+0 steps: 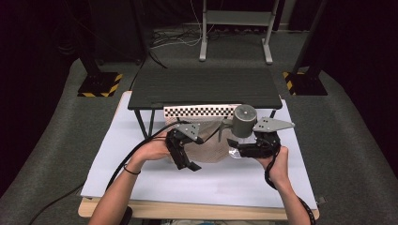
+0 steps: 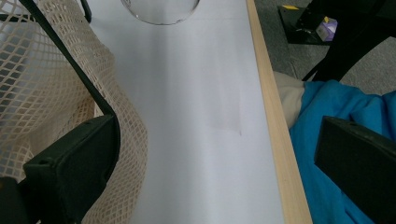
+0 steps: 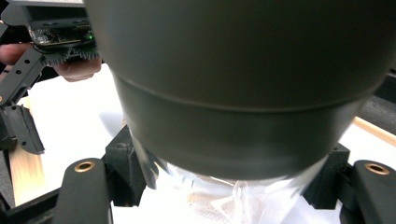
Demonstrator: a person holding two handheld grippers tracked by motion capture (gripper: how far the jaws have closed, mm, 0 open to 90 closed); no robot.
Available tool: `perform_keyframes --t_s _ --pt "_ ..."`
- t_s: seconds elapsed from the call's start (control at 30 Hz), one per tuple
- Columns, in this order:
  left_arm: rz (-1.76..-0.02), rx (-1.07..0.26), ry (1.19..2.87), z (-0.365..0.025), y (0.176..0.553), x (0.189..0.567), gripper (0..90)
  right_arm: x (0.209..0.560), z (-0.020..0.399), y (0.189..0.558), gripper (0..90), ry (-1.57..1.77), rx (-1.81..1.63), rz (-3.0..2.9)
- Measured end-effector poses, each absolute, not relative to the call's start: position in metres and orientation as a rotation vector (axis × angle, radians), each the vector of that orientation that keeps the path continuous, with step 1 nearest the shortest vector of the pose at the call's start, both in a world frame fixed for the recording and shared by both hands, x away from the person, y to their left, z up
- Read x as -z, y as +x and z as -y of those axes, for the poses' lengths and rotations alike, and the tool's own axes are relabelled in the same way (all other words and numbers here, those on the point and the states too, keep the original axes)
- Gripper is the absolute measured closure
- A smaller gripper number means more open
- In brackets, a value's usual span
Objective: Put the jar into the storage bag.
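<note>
White-covered surface [image 1: 206,180] under both tools. Right hand-held gripper [image 1: 234,145] clenched on grey-lidded jar [image 1: 244,120]. At 9 o'clock, left hand-held gripper [image 1: 187,161] released beside mesh bag [image 1: 211,145].

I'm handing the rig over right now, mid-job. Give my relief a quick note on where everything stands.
Right tool: shut on the jar, dark lid and clear body, held above the white mat beside the mesh bag.
Left tool: open, one jaw against the mesh bag.
Done: jar picked up.
Left, probably: spread the bag's mouth with the left tool and put the jar inside; it is not in yet.
</note>
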State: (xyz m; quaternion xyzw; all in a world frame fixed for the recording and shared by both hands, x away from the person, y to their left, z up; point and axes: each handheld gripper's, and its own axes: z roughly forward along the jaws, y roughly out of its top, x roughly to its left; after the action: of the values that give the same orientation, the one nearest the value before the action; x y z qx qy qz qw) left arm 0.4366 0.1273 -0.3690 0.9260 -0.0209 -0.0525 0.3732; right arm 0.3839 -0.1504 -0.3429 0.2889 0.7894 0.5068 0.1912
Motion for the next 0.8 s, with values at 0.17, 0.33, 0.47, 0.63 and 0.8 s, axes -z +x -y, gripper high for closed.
perform_keyframes --t_s 0.17,0.33,0.47,0.63,0.8 --pt "0.055 0.135 2.37 -0.127 0.436 0.369 0.0 0.339 0.148 0.386 30.0 0.808 -1.42 -2.219" --pt "0.055 0.141 2.367 -0.128 0.436 0.368 0.0 0.333 0.146 0.387 30.0 0.804 -1.426 -2.216" --pt "0.062 0.138 2.368 -0.128 0.436 0.368 0.0 0.328 0.143 0.388 30.1 0.795 -1.423 -2.214" --pt "0.057 0.132 2.373 -0.128 0.436 0.369 0.0 0.323 0.14 0.389 30.1 0.789 -1.425 -2.213" --pt "0.058 0.127 2.375 -0.128 0.435 0.369 0.0 0.32 0.134 0.392 30.1 0.784 -1.427 -2.216"
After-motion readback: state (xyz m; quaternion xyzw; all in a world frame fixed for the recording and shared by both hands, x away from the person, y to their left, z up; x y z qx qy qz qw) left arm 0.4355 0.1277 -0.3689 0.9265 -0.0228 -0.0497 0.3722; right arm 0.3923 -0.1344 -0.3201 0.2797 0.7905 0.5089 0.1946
